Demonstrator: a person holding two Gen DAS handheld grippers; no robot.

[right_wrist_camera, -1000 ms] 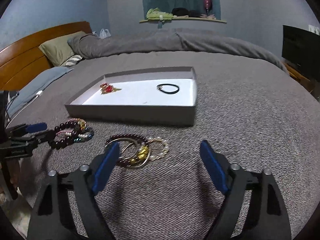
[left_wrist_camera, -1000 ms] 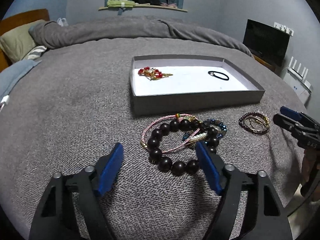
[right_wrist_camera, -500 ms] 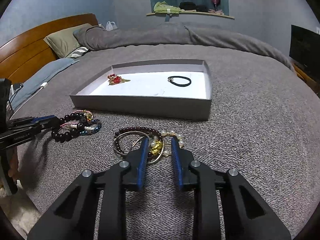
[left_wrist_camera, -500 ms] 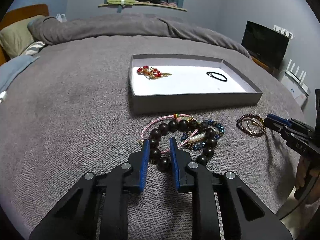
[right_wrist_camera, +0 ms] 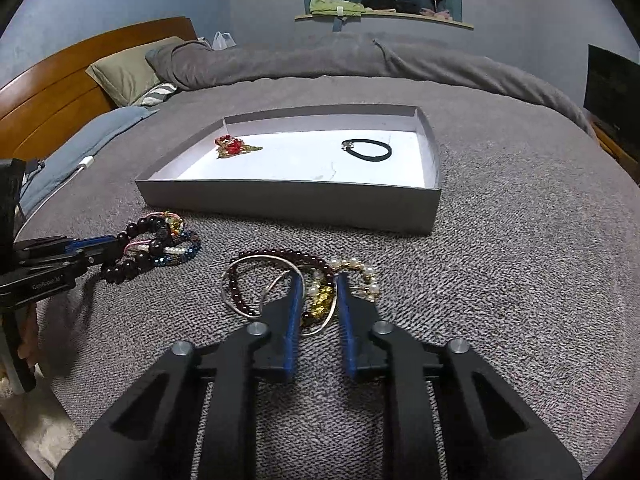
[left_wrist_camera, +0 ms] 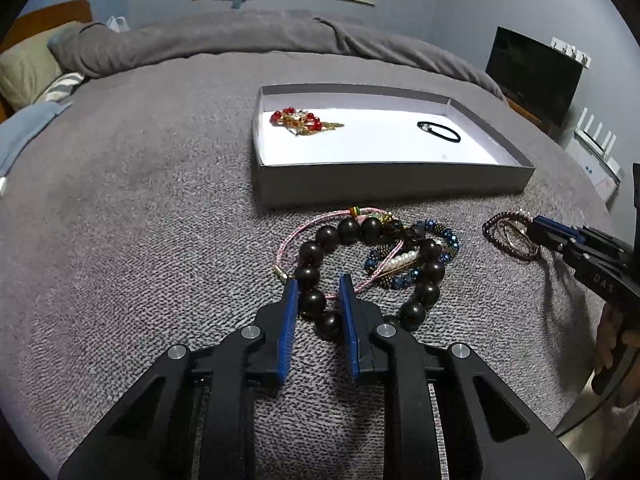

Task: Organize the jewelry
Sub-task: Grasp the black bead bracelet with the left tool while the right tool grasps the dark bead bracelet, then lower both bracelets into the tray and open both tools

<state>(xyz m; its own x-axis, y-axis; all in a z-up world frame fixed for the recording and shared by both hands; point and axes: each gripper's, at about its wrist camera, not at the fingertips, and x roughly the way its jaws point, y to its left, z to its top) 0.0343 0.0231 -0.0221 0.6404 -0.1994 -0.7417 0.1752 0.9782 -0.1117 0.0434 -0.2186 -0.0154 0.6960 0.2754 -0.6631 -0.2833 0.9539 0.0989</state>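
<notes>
A grey tray (left_wrist_camera: 380, 184) (right_wrist_camera: 288, 204) with a white floor lies on the bed. It holds a red and gold brooch (left_wrist_camera: 300, 118) (right_wrist_camera: 234, 146) and a black band (left_wrist_camera: 439, 131) (right_wrist_camera: 368, 149). In front of it, my left gripper (left_wrist_camera: 318, 280) (right_wrist_camera: 108, 246) is shut on a dark bead bracelet (left_wrist_camera: 348, 226) (right_wrist_camera: 154, 246), which is tangled with pink cord and blue beads. My right gripper (right_wrist_camera: 320, 278) (left_wrist_camera: 538, 226) is closing on a bundle of bracelets. A gold bead cluster (right_wrist_camera: 320, 300) and a silver bangle (right_wrist_camera: 256, 262) sit between its pads, beside a garnet bracelet (right_wrist_camera: 288, 256).
A rolled grey duvet (left_wrist_camera: 240, 40) lies across the far side of the bed, with pillows (right_wrist_camera: 124, 72) and a wooden headboard (right_wrist_camera: 52, 104) to the left. A dark screen (left_wrist_camera: 532, 76) stands at the right. The bed's edge runs close behind both grippers.
Both grippers went from wide open to closed down. The left one closed around the dark beads and the right one around the gold and silver bundle, each having edged forward over its pile.
</notes>
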